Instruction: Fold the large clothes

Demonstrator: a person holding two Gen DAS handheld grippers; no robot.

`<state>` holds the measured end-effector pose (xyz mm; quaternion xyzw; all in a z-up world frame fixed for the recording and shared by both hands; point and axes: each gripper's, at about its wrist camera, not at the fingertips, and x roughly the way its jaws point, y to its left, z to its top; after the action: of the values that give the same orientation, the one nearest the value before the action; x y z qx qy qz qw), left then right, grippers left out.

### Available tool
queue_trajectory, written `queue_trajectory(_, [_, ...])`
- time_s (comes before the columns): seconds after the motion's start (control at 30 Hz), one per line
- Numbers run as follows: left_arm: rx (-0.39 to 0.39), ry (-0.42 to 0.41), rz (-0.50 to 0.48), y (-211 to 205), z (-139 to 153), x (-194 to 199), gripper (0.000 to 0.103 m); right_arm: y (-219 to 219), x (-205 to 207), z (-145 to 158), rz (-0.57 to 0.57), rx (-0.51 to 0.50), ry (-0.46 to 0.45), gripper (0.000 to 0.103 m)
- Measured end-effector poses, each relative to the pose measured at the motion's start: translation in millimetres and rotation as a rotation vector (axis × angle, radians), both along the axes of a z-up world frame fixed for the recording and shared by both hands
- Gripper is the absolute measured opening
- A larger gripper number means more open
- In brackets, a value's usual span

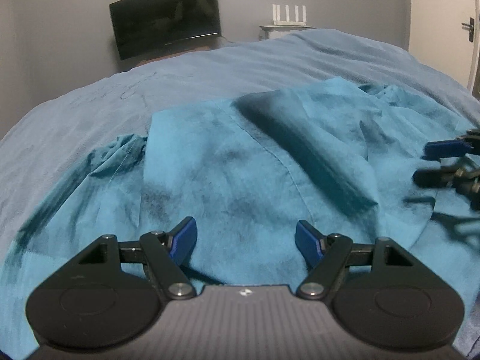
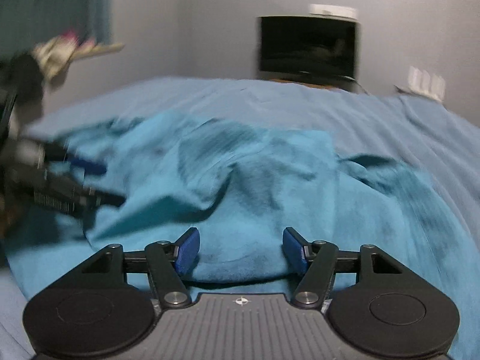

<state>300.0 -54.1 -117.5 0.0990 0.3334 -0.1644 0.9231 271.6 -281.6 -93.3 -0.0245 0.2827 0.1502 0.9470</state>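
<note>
We are holding the left gripper [image 1: 246,241] over the near part of a turquoise garment [image 1: 228,168], its blue pads [image 1: 183,243] standing wide apart with only cloth showing past the gap; nothing is pinched between them. We are holding the right gripper [image 2: 241,250] the same way, jaws spread and empty, above the same garment [image 2: 246,180], and whether its pads [image 2: 189,250] are brushing the fabric we cannot tell.

The garment is lying rumpled on a paler blue bedsheet [image 1: 99,99], with a raised fold running across its middle and a bunched sleeve [image 1: 117,156] trailing off to one side.

The left wrist view is giving us the sharper look: a dark screen [image 1: 165,18] against the grey wall, a white router with antennas [image 1: 289,16] on a small stand, and a door handle [image 1: 469,28] at the far edge. It is also catching the right gripper's fingertips [image 1: 447,150] coming in from the side. The right wrist view is blurring, yet it is showing us what the other misses: a shelf [image 2: 102,49] with pale and pink items heaped on it, a curtain [image 2: 51,6] above, and the left gripper's fingers [image 2: 90,166] smeared over the cloth.
</note>
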Motion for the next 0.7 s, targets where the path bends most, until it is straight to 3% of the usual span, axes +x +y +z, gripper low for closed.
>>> queue_trajectory(0.13, [-0.042,0.031,0.027,9,4,-16,0.072,-25,-19,13,-0.191,0.122,0.006,0.071])
queue_trajectory(0.2, [-0.025,0.044,0.033,12,2,-25,0.073,-35,-25,12,-0.298,0.18,0.043,0.071])
queue_trajectory(0.23, [-0.011,0.053,0.04,14,0,-29,0.078,-38,-28,11,-0.321,0.177,0.065,0.071])
queue_trajectory(0.4, [-0.042,0.077,0.069,29,-2,-46,0.081,-29,-30,-12,-0.363,-0.037,0.174,0.076])
queue_trajectory(0.57, [0.044,0.017,0.079,22,6,-80,0.084,-42,-46,-9,-0.442,0.037,0.171,0.078])
queue_trajectory(0.7, [0.044,-0.028,0.075,22,17,-106,0.084,-69,-81,11,-0.588,0.212,0.103,0.08])
